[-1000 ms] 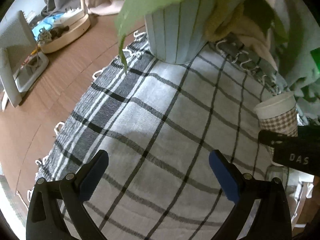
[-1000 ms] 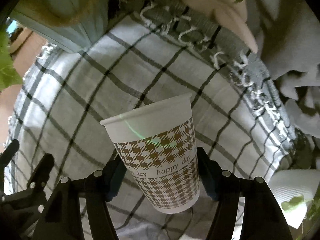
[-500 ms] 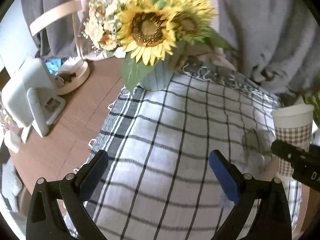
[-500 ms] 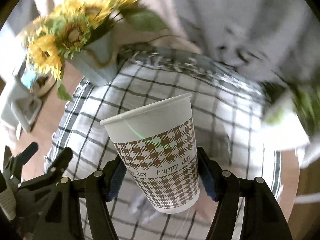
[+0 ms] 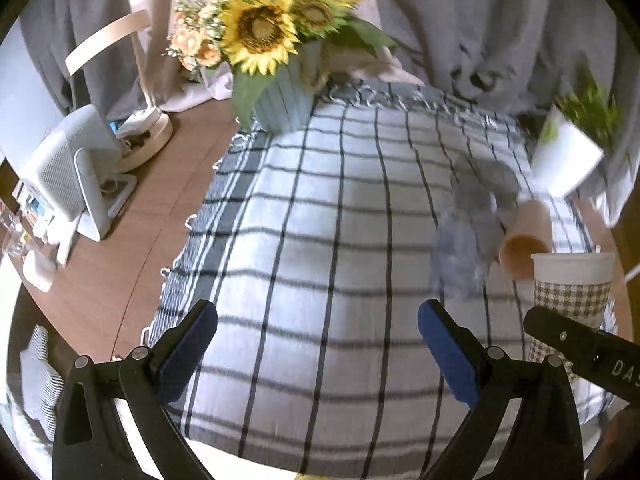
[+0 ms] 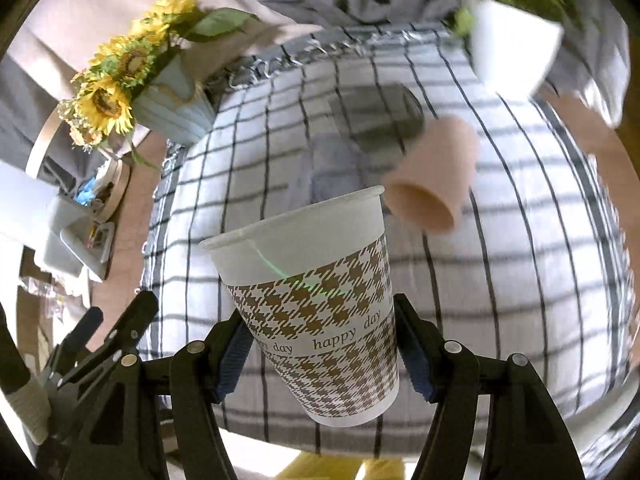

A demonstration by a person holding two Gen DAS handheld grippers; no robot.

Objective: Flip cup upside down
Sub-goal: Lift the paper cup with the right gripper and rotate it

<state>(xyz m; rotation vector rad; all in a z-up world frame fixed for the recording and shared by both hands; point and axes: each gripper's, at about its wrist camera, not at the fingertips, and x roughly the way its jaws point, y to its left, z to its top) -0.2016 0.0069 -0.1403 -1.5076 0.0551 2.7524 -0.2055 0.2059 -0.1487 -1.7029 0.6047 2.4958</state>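
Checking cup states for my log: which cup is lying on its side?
The plain pink cup lies tipped on the checked cloth; the houndstooth paper cup is held upright in the right gripper.

Bright, soft daylight, strong fisheye bending with dark vignetted corners, motion blur on the tan cup [image 6: 434, 176] and white plant pot [image 6: 514, 46], soft grey shadows on the checked cloth [image 5: 320, 216], sharp paper cup [image 6: 316, 300] crossed by a green glare streak

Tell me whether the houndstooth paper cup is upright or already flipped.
Upright, not yet flipped: the paper cup has its wide rim on top and narrow base below, clamped at its sides in the right gripper.
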